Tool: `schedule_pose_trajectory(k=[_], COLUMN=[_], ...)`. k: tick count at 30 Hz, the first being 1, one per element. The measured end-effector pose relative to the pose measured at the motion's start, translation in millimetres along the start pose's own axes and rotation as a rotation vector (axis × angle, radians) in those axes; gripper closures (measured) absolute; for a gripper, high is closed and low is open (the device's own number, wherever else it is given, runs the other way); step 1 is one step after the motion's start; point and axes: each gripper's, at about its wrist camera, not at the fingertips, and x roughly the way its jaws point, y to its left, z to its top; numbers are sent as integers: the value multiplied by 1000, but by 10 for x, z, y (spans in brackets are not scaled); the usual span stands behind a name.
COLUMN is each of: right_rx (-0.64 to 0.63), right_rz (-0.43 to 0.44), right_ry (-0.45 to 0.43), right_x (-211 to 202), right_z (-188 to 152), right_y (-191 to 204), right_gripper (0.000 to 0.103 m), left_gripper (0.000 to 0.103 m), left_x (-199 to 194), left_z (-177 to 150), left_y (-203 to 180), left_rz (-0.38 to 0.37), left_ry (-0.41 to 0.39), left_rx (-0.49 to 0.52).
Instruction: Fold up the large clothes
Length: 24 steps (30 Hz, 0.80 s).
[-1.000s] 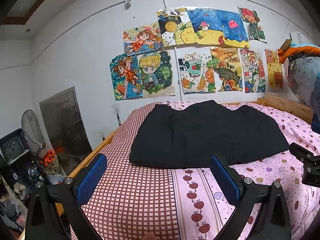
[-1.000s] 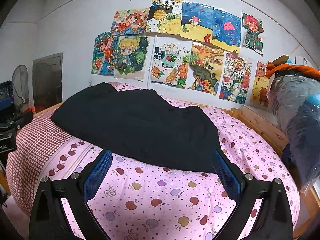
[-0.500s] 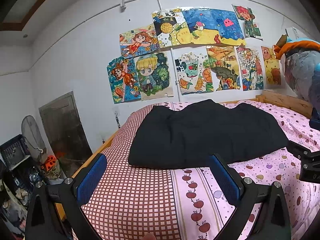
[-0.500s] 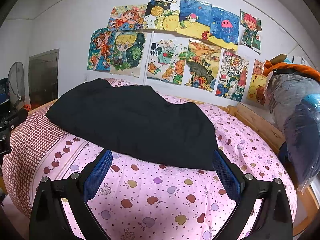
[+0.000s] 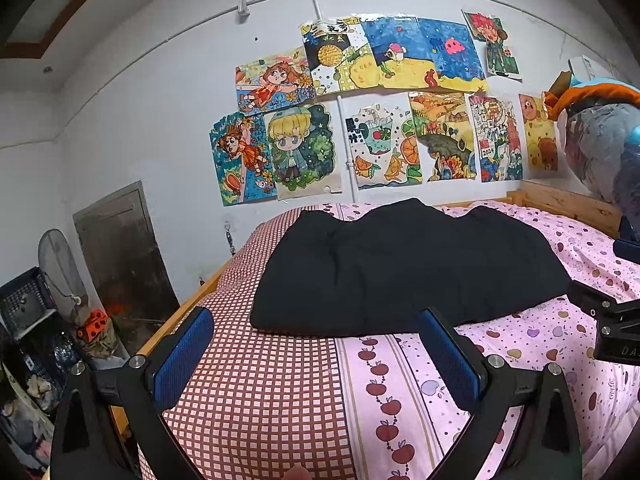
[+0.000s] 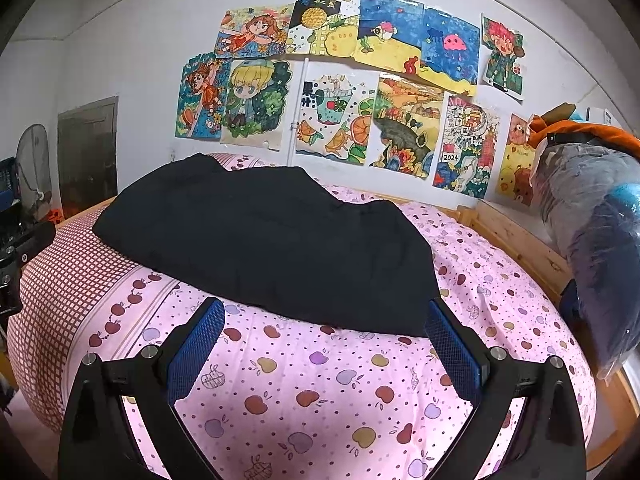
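A large black garment lies in a folded, roughly rectangular heap on the bed; it also shows in the right wrist view. My left gripper is open and empty, hovering short of the garment's near edge. My right gripper is open and empty, also just in front of the near edge, its right finger close to the garment's right corner. Part of the right gripper shows at the right edge of the left wrist view.
The bed has a pink apple-print sheet with a red checked part on the left. A wooden bed frame and bagged bedding stand at the right. Drawings cover the back wall. Crates and clutter sit on the floor at the left.
Both cameras have shifted slightly; the garment sits a little lower and nearer in both views. The garment has not moved and both grippers stay open.
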Motion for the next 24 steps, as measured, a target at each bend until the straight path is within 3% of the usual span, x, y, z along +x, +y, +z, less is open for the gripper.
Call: schedule_pose_trajectory(k=[24], right_rx=[3], right_rz=[1], right_ry=[3], right_x=[8], right_z=[4], right_y=[22], right_gripper=[5], left_gripper=[0], left_x=[-9], left_z=[-5], left_y=[-17], left_rz=[2], left_ry=[0], left_rx=[0])
